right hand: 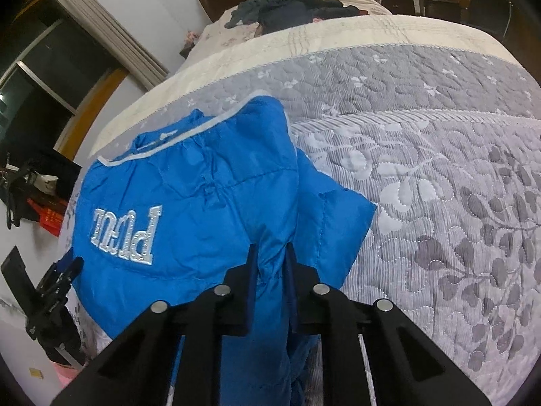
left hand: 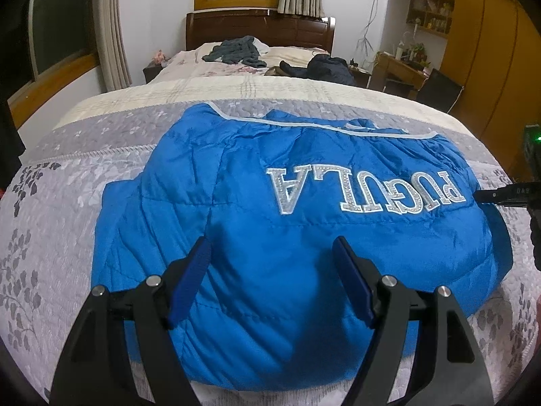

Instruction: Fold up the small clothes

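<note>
Blue jacket [right hand: 189, 196] edge is pinched by right gripper [right hand: 270, 260] for folding over; left gripper [left hand: 270, 253] is held wide open, empty, above it.

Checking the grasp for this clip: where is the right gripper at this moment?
The right gripper is clamped on a fold of the blue jacket on the grey floral bedspread; in the left wrist view its tip sits at the jacket's right edge, beside the lettering.

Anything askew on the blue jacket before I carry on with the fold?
Yes. The blue jacket lies bunched on the bed quilt, its trimmed hem rumpled. One sleeve sticks out sideways beside the right tongs, which pinch a fabric ridge.
</note>
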`<state>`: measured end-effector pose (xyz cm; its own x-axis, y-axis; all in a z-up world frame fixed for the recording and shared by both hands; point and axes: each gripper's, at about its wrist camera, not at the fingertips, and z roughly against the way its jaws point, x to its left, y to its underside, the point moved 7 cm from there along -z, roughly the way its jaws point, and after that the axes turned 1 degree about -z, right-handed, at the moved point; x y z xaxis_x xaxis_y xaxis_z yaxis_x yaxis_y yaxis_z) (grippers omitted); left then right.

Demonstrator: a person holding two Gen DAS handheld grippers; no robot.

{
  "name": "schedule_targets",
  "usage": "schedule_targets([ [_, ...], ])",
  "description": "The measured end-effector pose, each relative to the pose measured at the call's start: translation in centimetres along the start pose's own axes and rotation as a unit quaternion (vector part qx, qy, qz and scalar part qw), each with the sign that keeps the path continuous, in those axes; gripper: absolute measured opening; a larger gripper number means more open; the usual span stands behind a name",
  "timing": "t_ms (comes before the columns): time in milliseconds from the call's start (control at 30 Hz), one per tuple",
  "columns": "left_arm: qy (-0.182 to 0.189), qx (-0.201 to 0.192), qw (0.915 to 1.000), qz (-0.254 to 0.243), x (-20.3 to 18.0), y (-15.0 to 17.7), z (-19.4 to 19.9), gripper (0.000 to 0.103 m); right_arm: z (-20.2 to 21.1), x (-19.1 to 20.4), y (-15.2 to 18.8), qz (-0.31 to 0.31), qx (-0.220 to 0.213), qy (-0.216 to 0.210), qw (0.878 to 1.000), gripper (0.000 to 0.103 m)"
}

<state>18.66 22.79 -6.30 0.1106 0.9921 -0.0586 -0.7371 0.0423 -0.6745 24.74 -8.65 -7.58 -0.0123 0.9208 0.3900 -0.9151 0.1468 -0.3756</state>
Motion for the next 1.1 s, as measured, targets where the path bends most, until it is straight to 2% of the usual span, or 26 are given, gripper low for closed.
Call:
schedule_targets([
  [333,-0.003,0.004,1.0,-0.001,0.2,0.2,-0.5,0.074,-0.8,-0.3,0.2,-0.009,0.006,0.002,1.0,0.015],
  [533,0.002,0.004,1.0,0.004,0.1,0.1,-0.5,0.074,1.7,-0.6,0.4,-0.018,-0.016,-0.019,1.0,0.024],
  [600,0.004,0.003,1.0,0.002,-0.1,0.1,-0.3,0.074,2.8,-0.8,0.6,-0.021,-0.022,-0.026,0.999,0.041],
  [733,0.014,-0.001,0.9999,-0.001,-0.9,-0.2,0.3,0.074,4.6,-1.5,1.4,-0.025,-0.029,-0.032,0.999,0.05],
  [800,0.02,-0.002,0.9998,-0.002,-1.4,-0.4,0.6,0.074,5.0,-1.9,1.8,-0.03,-0.025,-0.041,0.998,0.064],
  [867,0.028,-0.001,0.9996,-0.002,-1.9,-0.5,0.8,0.074,5.3,-2.2,2.2,-0.035,-0.024,-0.047,0.998,0.071],
  [1100,0.057,0.009,0.9983,0.001,-3.8,-1.2,0.5,0.074,3.5,-2.9,3.4,-0.065,0.0,-0.107,0.992,0.072],
])
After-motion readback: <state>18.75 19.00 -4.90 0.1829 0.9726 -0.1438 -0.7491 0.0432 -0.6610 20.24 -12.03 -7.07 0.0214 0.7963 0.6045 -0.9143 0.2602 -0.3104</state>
